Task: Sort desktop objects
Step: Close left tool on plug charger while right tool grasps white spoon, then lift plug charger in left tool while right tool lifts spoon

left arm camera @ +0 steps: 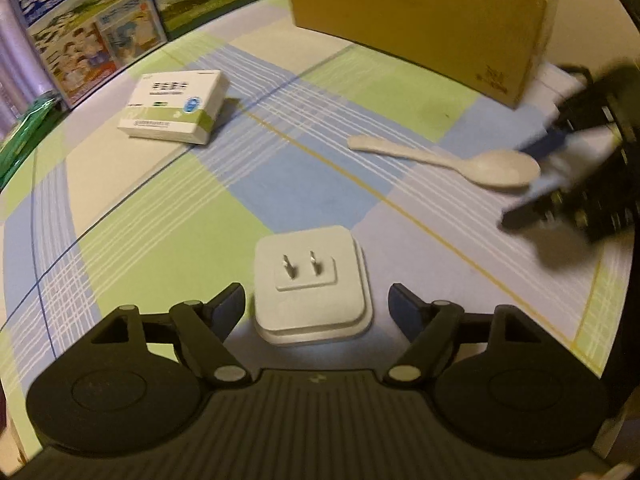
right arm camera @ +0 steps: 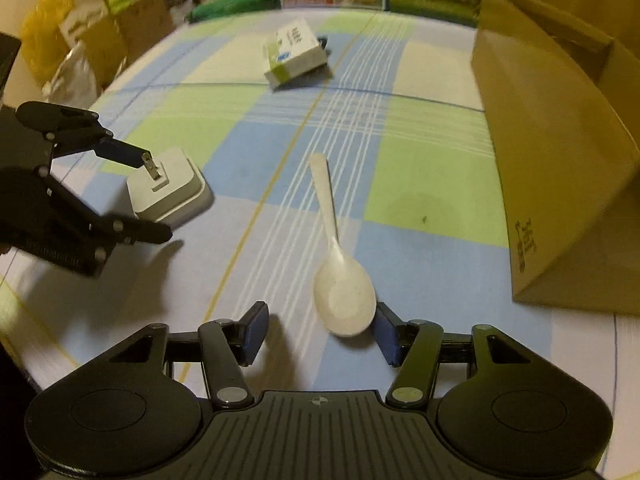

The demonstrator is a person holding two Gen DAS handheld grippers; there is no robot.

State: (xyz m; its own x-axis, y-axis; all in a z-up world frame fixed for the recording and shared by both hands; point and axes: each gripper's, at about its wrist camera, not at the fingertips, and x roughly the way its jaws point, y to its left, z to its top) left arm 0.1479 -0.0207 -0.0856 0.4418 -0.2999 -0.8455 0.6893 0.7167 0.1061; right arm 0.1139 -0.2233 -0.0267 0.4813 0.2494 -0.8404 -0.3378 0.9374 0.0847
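A white plug adapter (left arm camera: pixel 312 284) lies prongs-up on the checked tablecloth, and my left gripper (left arm camera: pixel 316 308) stands open with a finger on each side of it, not touching. The right wrist view shows the same adapter (right arm camera: pixel 172 188) between the left gripper's (right arm camera: pixel 148 196) fingers. A white spoon (right arm camera: pixel 340 256) lies with its bowl toward me; my right gripper (right arm camera: pixel 320 332) is open around the bowl, its right pad close to the rim. In the left wrist view the spoon (left arm camera: pixel 460 162) lies at mid right, beside the blurred right gripper (left arm camera: pixel 532 184). A white-and-green box (left arm camera: pixel 176 106) lies further back.
A brown cardboard box (right arm camera: pixel 560 152) stands on the table's right side, seen at the back (left arm camera: pixel 420 12) in the left wrist view. Picture boards (left arm camera: pixel 84 28) line the far edge. Bags and cartons (right arm camera: pixel 80 48) crowd beyond the left table edge. The white-and-green box (right arm camera: pixel 294 52) lies far centre.
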